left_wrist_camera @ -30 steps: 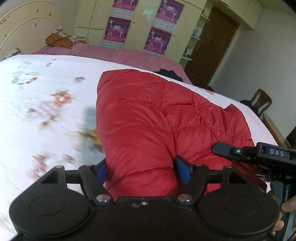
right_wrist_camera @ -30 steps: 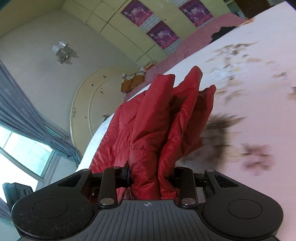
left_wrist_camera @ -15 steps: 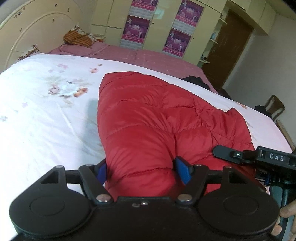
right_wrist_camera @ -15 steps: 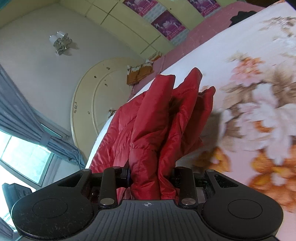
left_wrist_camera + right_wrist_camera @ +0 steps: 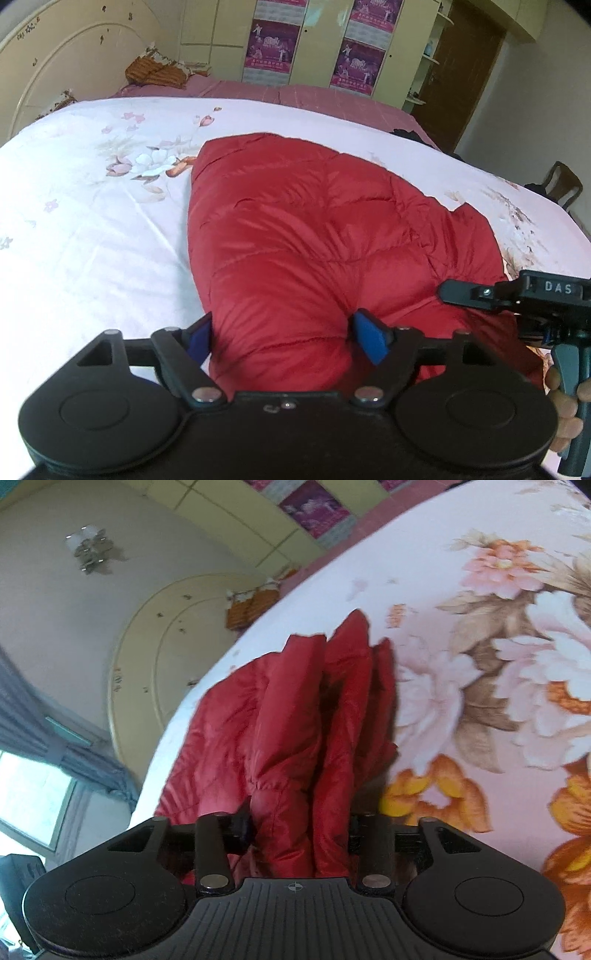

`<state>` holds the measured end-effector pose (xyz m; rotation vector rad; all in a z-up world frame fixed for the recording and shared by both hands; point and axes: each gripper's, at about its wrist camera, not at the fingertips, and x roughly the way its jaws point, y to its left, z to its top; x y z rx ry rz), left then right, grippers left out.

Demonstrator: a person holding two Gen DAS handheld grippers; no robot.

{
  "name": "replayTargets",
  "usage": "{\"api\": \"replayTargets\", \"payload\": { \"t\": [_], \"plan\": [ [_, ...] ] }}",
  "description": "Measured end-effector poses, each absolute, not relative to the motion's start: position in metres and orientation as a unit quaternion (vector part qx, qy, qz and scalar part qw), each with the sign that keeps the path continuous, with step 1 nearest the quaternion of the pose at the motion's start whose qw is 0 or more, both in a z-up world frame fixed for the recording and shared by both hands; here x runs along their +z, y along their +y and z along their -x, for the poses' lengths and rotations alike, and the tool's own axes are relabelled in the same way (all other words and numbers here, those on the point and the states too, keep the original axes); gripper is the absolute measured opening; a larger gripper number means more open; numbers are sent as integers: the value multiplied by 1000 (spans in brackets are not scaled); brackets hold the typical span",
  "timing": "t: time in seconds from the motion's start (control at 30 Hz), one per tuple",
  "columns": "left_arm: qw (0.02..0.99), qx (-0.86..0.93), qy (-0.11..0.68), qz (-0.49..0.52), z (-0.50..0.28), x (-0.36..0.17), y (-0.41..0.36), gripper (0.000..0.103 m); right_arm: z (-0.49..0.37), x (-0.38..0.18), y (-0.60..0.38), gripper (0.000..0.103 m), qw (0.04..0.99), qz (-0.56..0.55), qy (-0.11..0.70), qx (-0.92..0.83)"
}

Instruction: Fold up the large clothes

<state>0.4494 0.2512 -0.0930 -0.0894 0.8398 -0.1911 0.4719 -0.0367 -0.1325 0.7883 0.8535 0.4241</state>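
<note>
The left gripper (image 5: 282, 338) has a thick roll of the red down jacket (image 5: 314, 236) between its blue pads (image 5: 369, 339); its jaws have just been opening. The right gripper (image 5: 301, 827) has bunched folds of the jacket between its jaws, also just opening. Whether either gripper's pads press I cannot tell. Beyond, the jacket lies spread on the floral bedspread (image 5: 92, 221), headboard (image 5: 55, 66) at far left

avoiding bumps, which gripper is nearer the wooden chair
Right. The right gripper lies between left gripper and chair; both jaws, just opening, have the red jacket between them.
</note>
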Motion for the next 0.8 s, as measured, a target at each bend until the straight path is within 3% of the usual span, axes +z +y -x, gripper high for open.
{"api": "replayTargets", "payload": {
  "t": [0.2,0.37,0.5,0.53,0.57,0.6,0.8],
  "plan": [
    [909,-89,405,38,-451,-91,253,84,-462,-122,-49,56,837,-348,391,157],
    [916,-82,392,34,-445,-79,251,81,-457,-100,-42,57,869,-276,394,119],
    [926,-81,366,43,-439,-57,256,81,-450,-72,-37,56,901,-246,342,106],
    [929,-79,359,42,-440,-52,256,82,-450,-64,-35,50,907,-241,329,111],
    [931,-76,355,39,-443,-50,256,82,-452,-57,-30,35,912,-228,319,119],
    [933,-74,352,34,-448,-48,255,82,-455,-51,-24,29,916,-215,315,125],
    [929,-46,365,49,-489,-61,262,80,-485,-63,20,27,913,-174,344,133]
  ]
}}
